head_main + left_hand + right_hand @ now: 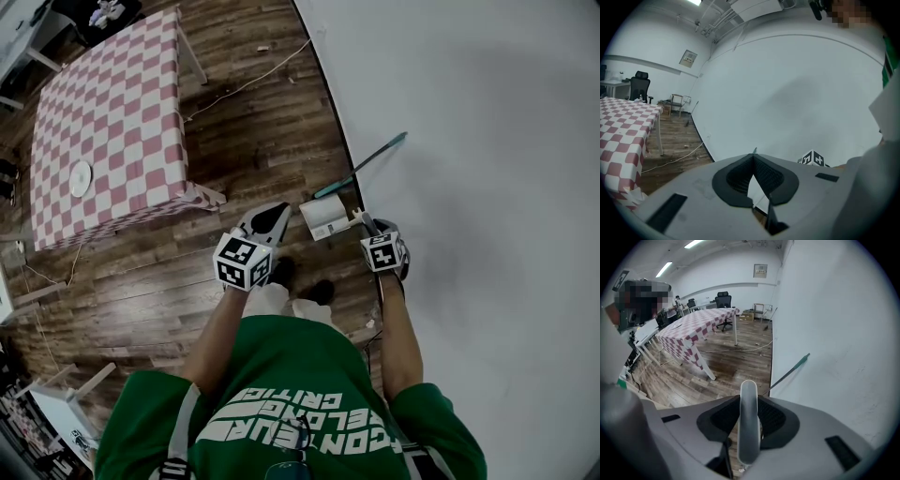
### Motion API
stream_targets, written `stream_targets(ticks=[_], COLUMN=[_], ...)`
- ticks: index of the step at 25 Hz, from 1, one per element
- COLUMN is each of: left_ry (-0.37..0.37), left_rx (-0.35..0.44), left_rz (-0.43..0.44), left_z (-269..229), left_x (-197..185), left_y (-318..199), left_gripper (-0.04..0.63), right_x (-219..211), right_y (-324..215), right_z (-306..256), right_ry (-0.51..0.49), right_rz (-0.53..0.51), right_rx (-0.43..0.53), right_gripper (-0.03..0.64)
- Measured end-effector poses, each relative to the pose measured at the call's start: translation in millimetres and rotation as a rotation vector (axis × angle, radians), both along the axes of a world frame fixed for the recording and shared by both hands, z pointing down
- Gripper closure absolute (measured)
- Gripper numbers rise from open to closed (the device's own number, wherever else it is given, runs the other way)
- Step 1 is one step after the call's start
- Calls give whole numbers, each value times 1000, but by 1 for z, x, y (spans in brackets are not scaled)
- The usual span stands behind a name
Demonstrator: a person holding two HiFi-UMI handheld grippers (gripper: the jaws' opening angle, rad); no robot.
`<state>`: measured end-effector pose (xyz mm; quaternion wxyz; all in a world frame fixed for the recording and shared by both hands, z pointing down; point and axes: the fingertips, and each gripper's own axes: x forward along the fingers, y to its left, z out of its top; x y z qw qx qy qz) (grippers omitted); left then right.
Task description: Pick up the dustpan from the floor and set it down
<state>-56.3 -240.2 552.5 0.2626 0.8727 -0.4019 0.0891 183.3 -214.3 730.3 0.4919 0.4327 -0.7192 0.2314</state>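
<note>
The right gripper (364, 223) has its jaws closed on the pale handle (749, 420) of the dustpan (325, 216). The handle stands upright between the 2 dark pads. The white dustpan is at the edge of the wooden floor (262, 141), where the boards meet the white wall (487, 141), just ahead of the person's dark shoes (319, 292). I cannot tell whether it touches the floor.

The left gripper (753, 157) is just beside the dustpan, on the side away from the wall. Its jaws are together at the tips with nothing between them.

A thin pole (361, 167) with a green end leans on the wall just past the dustpan. A table (112, 112) with a red and white checked cloth stands well apart across the floor. 1 small white plate (81, 178) lies on it, and a cable (246, 84) runs along the floor by its far corner.
</note>
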Motion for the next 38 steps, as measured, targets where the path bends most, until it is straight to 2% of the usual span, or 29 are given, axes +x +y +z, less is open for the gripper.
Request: stream_targets(ticks=[12,22,28,33,38], left_ry=[-20,-18,-10,-4,-2], left_rx=[-29,-34,-24,-8,1], left_rz=[-13,-17,-21,-37,-37], left_z=[12,12,6,2,1], left_x=[-1,8,11,10,15], left_y=[-8,-14,-12,-10,-4], left_gripper=[592,592,592,592,592], right_x=[15,22,24,22,19], right_y=[1,6,14,10,0], right_z=[36,41,43,28,-10], right_ry=[18,21,46,52,-2], right_rz=[18,37,32,19,46], right_rx=[-72,-45,-70,-16,70], right_gripper=[494,492,489,485,485])
